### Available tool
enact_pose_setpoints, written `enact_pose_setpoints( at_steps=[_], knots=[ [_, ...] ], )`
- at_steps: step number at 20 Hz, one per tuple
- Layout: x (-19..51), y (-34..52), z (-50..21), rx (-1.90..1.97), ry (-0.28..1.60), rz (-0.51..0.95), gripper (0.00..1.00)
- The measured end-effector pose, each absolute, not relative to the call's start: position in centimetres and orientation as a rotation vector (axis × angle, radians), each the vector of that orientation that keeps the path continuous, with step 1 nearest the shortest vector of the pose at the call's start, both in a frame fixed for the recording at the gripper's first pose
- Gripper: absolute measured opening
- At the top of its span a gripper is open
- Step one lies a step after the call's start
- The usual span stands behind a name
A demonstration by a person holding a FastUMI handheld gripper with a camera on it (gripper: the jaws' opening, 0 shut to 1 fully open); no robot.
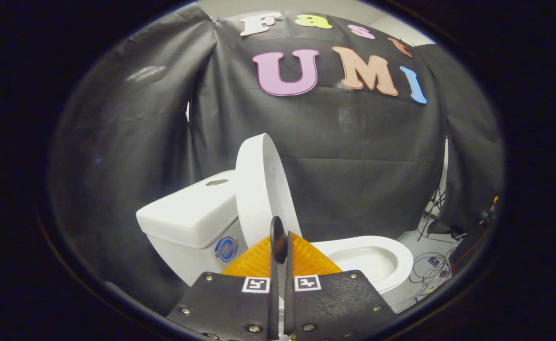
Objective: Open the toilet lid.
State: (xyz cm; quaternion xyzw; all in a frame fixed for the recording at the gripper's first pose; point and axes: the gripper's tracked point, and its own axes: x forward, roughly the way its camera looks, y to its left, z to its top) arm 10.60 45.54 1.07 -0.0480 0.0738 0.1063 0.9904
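The black cloth wall (pixel 354 156) of the booth hangs behind everything, creased and draped from nine o'clock round to three. In front of it stands the glossy white ceramic toilet (pixel 377 279), turned so that its boxy white tank (pixel 188 218) sits at ten o'clock from my gripper and its oval open bowl (pixel 368 260) at two o'clock. The tank carries a small round flush button (pixel 217 182) on top and a round blue sticker (pixel 226 248) on its front face. The rounded white plastic toilet lid (pixel 259 189) stands raised, nearly upright, leaning back towards the tank at twelve o'clock, just beyond my fingers, and the bowl lies uncovered beside it. At three o'clock thin dark cables (pixel 434 265) trail across the pale floor (pixel 425 241). My gripper (pixel 282 246) has its two fingers pressed flat together with nothing between them, their tips overlapping the lower edge of the lid; I cannot tell whether they touch it.
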Motion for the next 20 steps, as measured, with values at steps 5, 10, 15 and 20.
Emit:
enact_pose_setpoints(
  at_steps=[5,10,15,20],
  knots=[
    [10.4,46.2,1.0,-0.100,0.151,0.225,0.05],
    [10.2,46.9,0.8,-0.115,0.161,0.241,0.05],
    [10.3,47.2,0.6,-0.104,0.161,0.257,0.05],
    [9.6,48.6,0.2,-0.083,0.191,0.311,0.38]
  ],
)
